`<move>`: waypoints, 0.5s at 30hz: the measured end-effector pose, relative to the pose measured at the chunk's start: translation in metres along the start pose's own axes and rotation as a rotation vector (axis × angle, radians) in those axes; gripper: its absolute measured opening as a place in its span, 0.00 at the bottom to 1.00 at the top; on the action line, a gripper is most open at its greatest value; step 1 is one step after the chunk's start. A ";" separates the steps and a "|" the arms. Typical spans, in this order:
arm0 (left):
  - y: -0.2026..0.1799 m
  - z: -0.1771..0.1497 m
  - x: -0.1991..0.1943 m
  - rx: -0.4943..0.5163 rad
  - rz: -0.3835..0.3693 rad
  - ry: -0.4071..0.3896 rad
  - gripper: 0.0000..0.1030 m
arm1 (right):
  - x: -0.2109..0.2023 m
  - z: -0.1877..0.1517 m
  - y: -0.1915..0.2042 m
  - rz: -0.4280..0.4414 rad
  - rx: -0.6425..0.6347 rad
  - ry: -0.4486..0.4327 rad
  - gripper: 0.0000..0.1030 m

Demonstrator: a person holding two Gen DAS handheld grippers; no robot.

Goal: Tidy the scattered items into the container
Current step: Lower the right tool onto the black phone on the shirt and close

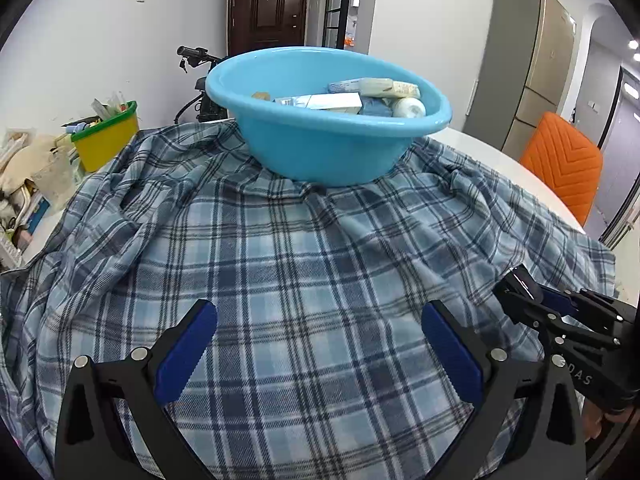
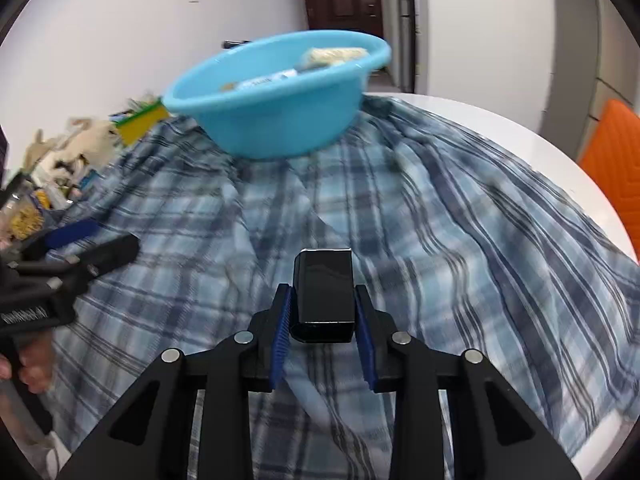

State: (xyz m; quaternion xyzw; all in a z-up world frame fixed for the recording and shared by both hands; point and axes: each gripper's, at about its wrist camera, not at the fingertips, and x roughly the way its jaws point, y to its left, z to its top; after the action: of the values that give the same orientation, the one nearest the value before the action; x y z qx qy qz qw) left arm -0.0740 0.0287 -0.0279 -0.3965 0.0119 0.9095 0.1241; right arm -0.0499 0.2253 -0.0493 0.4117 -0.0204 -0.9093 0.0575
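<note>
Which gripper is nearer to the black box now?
Right. The right gripper is shut on the black box; the left gripper is open and empty, off to that box's left.

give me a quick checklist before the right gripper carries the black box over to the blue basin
1. Grip: right gripper shut on the black box, pads on both sides: ok.
2. Box clear of the plaid cloth: cannot tell.
3. Path to the blue basin: nothing stands on the cloth between: ok.
4. Room in the basin: cartons and a white bottle fill the right part, left part bare: ok.
5. Left gripper open, empty, off to the side: ok.
6. Basin sits level: cannot tell, cloth bunched beneath.
</note>
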 end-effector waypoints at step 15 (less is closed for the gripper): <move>0.002 -0.009 -0.001 -0.012 -0.003 0.014 1.00 | 0.022 -0.002 -0.016 -0.054 0.034 -0.004 0.70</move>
State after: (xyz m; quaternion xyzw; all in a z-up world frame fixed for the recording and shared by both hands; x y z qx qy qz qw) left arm -0.0668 0.0258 -0.0334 -0.4036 0.0070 0.9067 0.1228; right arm -0.0639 0.2390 -0.0688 0.4112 -0.0249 -0.9108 0.0259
